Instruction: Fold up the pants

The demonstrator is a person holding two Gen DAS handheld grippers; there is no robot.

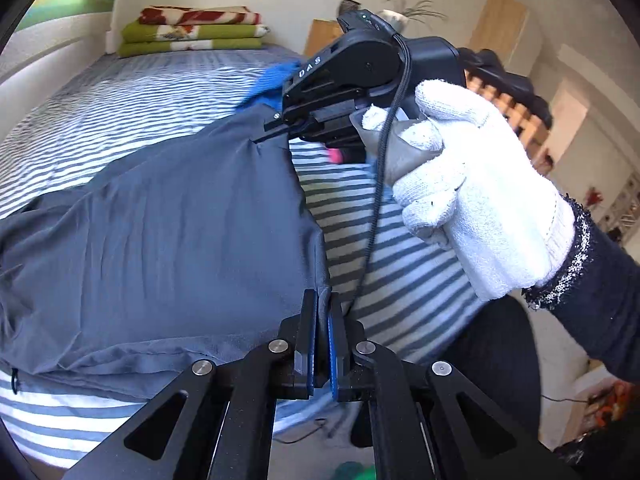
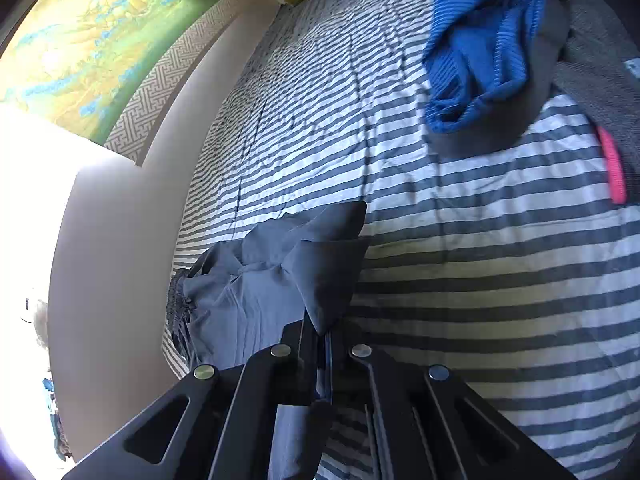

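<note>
Pants point(image 1: 160, 240), grey, drape over the striped bed point(image 1: 400, 248); left claw point(image 1: 324, 316) and right claw point(image 1: 264, 134) each pinch a fabric corner.

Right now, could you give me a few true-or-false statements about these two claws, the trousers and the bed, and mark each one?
1. Both claws are shut on the grey pants. True: the left claw and the right claw each pinch an edge.
2. The bed cover is plain white. False: it is striped grey and white.
3. A blue knitted garment lies on the bed. True.
4. The hand holding the right claw is bare. False: it wears a white glove.
5. Folded blankets sit at the bed's far end. True.
</note>
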